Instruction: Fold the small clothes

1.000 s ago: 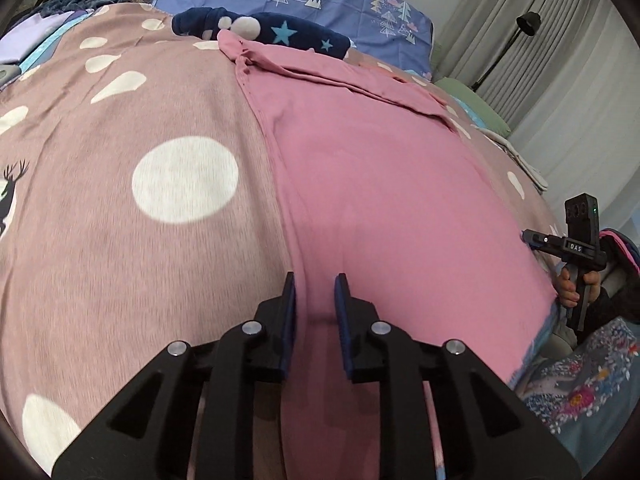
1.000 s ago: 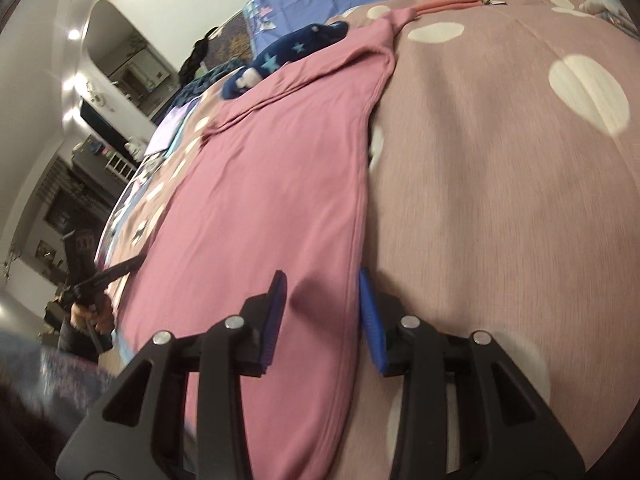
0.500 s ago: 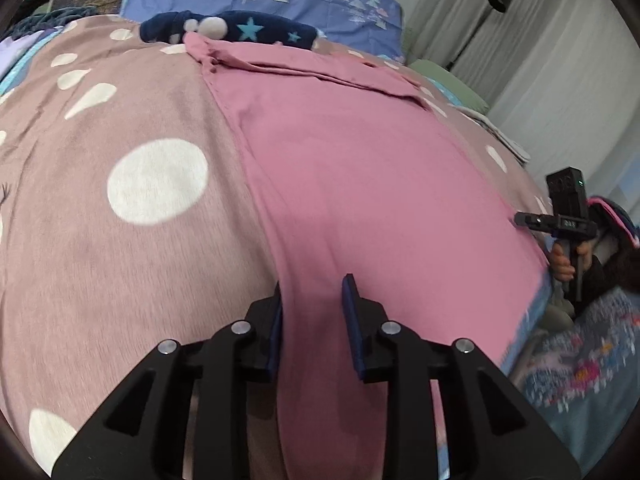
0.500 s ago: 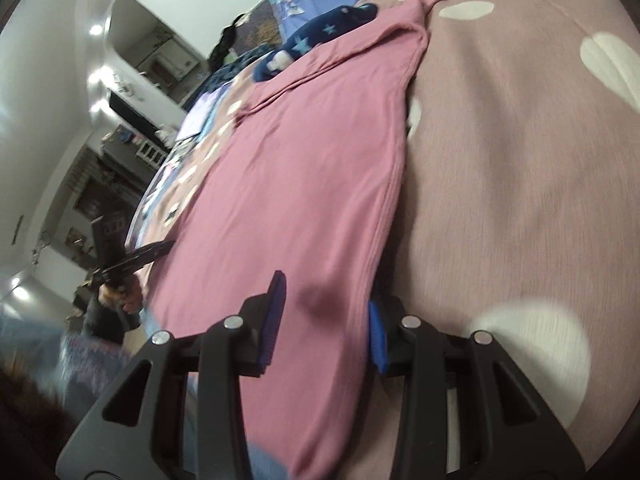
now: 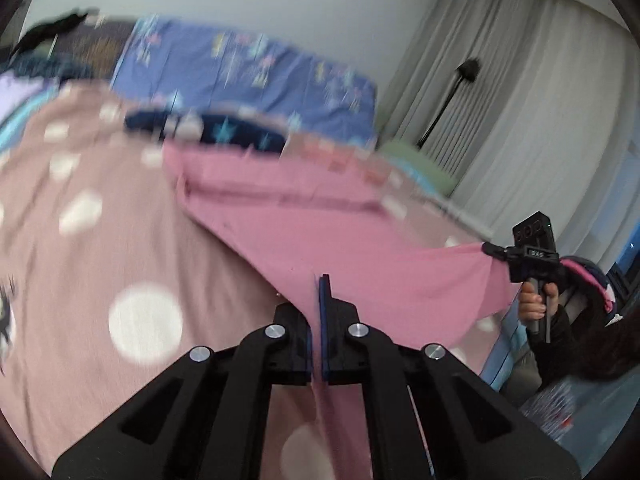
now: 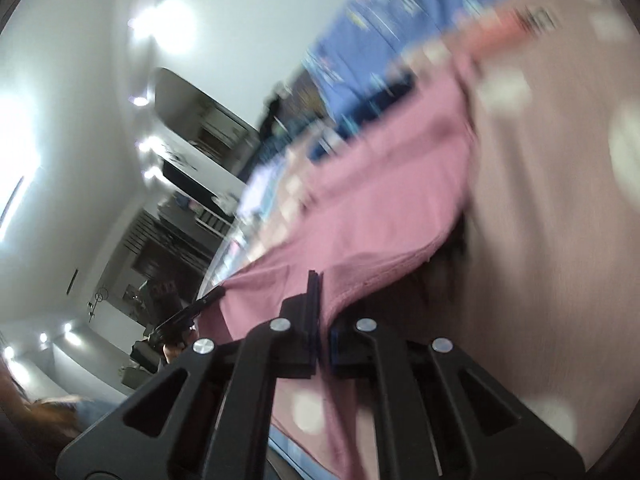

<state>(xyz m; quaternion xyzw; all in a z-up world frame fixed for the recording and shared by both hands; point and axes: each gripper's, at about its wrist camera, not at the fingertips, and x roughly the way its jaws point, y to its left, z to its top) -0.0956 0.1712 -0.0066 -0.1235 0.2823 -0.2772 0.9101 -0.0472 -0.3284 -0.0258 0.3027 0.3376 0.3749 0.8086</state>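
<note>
pink garment [image 5: 340, 240]: soft matt knit cloth, pinched in left gripper [image 5: 318, 300] | left gripper: matt black plastic, shiny metal screws, blue pads | bedspread [image 5: 100, 248] left of it: matt brushed cloth, cream dots | curtain [image 5: 540, 120] far right: pale pleated cloth

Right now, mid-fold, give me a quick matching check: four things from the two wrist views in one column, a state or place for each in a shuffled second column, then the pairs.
Things:
1. left gripper
2. right gripper
3. pink garment
4. navy star-print cloth

States or places:
A. near edge lifted off the bedspread, far end still lying on it
B. shut on the garment's near edge, seen in the left wrist view
C. lying beyond the garment, toward the blue pillow
D. shut on the garment's near edge, seen in the right wrist view

Pairs: 1-B, 2-D, 3-A, 4-C
</note>
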